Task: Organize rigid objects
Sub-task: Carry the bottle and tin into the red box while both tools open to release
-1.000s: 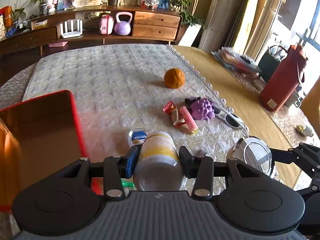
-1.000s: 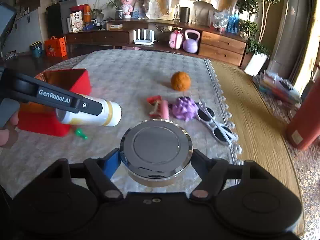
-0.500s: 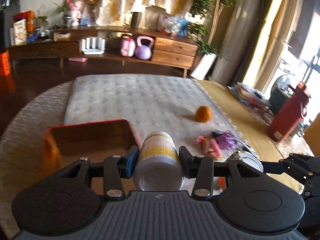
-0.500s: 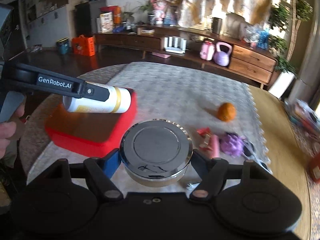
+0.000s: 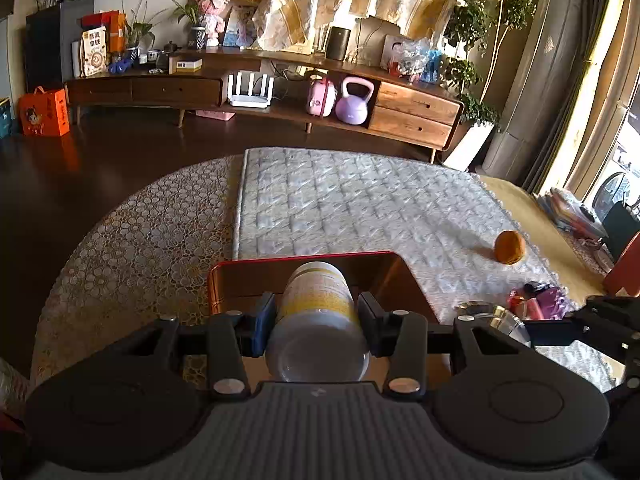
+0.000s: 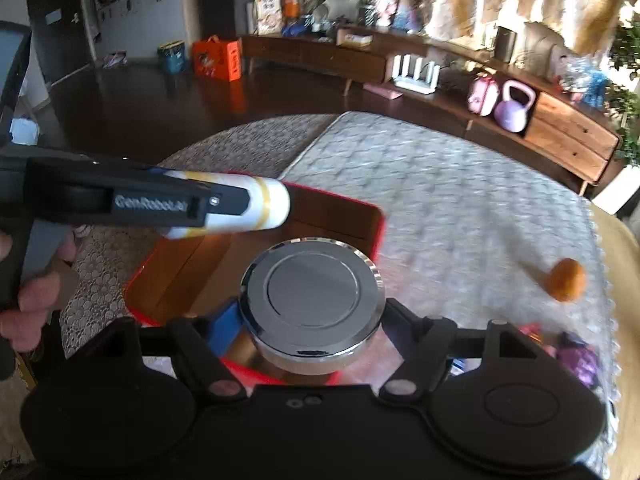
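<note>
Over the red open-topped box (image 5: 224, 280) on the quilted mat, my left gripper (image 5: 316, 320) clamps a white-and-yellow plastic bottle (image 5: 316, 300) lengthwise for release; my right gripper (image 6: 312, 316) grips a round chrome tin (image 6: 312, 292) just beside it, ready to drop.

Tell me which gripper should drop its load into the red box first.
Left, probably. The left gripper holds the white and yellow bottle over the middle of the red box; the right gripper, gripping the round chrome tin, hangs over the box's near edge.

Clamped bottle (image 5: 316, 312) above red box (image 5: 304, 258)
</note>
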Available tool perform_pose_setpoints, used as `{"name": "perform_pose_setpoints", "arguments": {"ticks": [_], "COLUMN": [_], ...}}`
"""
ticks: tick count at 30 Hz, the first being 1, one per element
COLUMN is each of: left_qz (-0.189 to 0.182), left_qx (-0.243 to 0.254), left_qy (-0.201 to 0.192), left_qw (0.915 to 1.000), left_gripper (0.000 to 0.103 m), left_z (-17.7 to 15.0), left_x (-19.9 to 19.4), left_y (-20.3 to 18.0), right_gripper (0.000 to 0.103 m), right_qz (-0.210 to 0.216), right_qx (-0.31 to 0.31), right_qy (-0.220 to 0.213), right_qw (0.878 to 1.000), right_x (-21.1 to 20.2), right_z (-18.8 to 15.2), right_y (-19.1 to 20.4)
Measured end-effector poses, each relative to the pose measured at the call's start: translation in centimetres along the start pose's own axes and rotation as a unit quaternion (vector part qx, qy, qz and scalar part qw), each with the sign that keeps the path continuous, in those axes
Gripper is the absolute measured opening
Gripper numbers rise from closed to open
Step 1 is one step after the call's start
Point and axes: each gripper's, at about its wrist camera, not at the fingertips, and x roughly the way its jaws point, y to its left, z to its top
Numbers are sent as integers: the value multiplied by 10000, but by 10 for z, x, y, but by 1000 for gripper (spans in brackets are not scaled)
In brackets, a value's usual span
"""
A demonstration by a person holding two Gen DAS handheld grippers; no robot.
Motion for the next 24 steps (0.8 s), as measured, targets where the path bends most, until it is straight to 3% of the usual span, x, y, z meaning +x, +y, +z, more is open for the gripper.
{"name": "perform_pose_setpoints", "arguments": {"ticks": [9,24], "left_qz": [38,-6], "left_qx": [-23,85], "left_qy": [204,567], "left_qw": [9998,9984], "left_gripper": [44,44], "left_z": [-3,-9], "left_x": [33,61], "left_y": [17,16], "right_gripper": [75,75], "right_qz": [56,81], "right_qx": [-192,-430], "right_qy": [414,610], "right_qw": [9989,9972], "right_x": [51,78], "right_z": [7,1], "right_y": [14,24]}}
